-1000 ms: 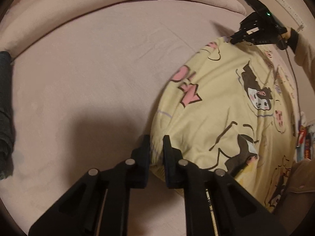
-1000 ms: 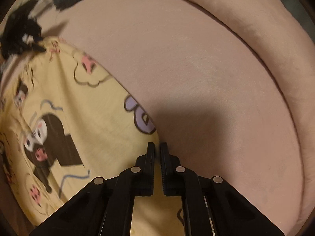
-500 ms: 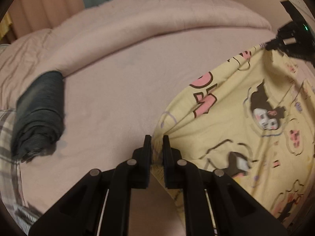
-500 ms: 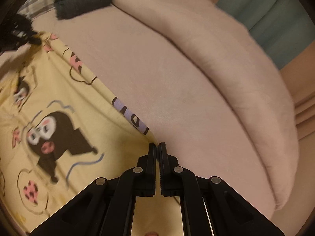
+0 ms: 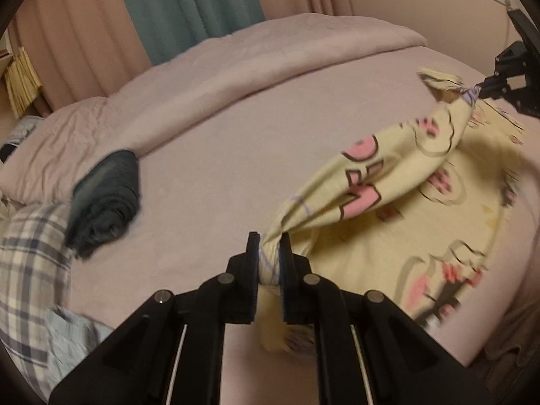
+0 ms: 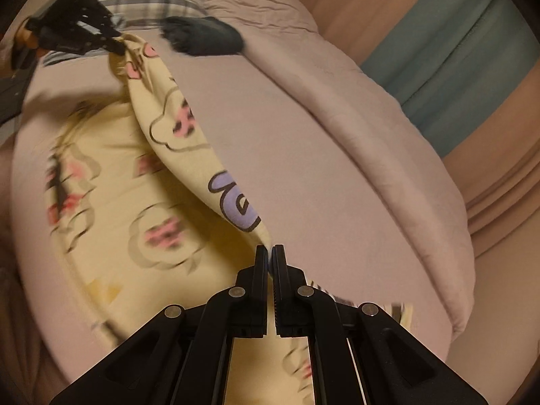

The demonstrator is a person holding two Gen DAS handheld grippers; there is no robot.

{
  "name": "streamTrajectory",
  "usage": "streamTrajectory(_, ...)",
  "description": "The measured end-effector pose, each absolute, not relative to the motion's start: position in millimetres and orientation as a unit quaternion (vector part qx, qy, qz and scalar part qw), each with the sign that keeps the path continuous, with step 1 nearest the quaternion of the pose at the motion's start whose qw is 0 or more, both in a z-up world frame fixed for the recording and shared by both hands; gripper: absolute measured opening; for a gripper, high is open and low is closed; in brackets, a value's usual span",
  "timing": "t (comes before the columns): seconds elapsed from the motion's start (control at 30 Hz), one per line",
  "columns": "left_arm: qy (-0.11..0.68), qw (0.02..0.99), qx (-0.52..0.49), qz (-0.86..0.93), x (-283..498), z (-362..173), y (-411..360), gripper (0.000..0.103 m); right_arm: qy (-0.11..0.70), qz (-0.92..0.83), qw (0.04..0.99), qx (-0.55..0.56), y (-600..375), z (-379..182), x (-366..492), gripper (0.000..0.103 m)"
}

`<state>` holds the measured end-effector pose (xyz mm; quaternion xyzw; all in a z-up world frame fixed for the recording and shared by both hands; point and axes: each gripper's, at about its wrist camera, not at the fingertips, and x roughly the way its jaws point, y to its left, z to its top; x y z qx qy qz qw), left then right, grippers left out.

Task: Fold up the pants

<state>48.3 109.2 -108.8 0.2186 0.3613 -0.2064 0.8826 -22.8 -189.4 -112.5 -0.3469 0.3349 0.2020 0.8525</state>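
The yellow cartoon-print pants (image 5: 398, 202) hang above the pink bed (image 5: 219, 155), stretched between both grippers. My left gripper (image 5: 270, 246) is shut on a bunched edge of the pants. My right gripper (image 6: 269, 253) is shut on the other end of that edge; it also shows in the left wrist view (image 5: 486, 89) at the far right. The pants (image 6: 141, 182) sag below the taut edge toward the bed. The left gripper shows in the right wrist view (image 6: 116, 44) at the upper left.
A folded dark garment (image 5: 104, 199) lies on the bed at the left, beside a plaid cloth (image 5: 30, 263). A rolled pink duvet (image 5: 236, 57) runs along the far side. Teal and pink curtains (image 5: 189, 6) hang behind the bed.
Both grippers have lifted the pants' edge up off the bed and tilted up, so the cloth hangs stretched between them. The curtains and dark garment have come into view.
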Motion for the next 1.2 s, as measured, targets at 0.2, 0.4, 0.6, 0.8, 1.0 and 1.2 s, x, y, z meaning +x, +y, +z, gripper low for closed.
streamTrajectory(0.2,0.411,0.852,0.217,-0.241,19.8,-159.9,92.5,0.009,0.354,0.204,0.830,-0.380,-175.9,-151.5,-58.3,0.003)
streamTrajectory(0.4,0.430,0.836,0.205,-0.270,-1.9,-171.2,97.3,0.009,0.382,0.219,0.799,-0.411,-166.5,-183.1,-70.9,0.003)
streamTrajectory(0.6,0.421,0.839,0.224,-0.262,-5.2,-170.4,96.8,0.009,0.389,0.231,0.792,-0.411,-164.9,-193.1,-67.8,0.003)
streamTrajectory(0.8,0.366,0.871,0.230,-0.233,30.8,-133.9,105.7,0.009,0.359,0.205,0.816,-0.404,-174.0,-167.7,-65.7,0.003)
streamTrajectory(1.0,0.331,0.880,0.244,-0.237,40.3,-121.6,113.3,0.009,0.336,0.206,0.826,-0.403,-166.1,-159.7,-74.6,0.003)
streamTrajectory(1.2,0.375,0.853,0.261,-0.254,12.8,-171.2,110.3,0.009,0.385,0.246,0.771,-0.444,-148.7,-213.4,-90.9,0.003)
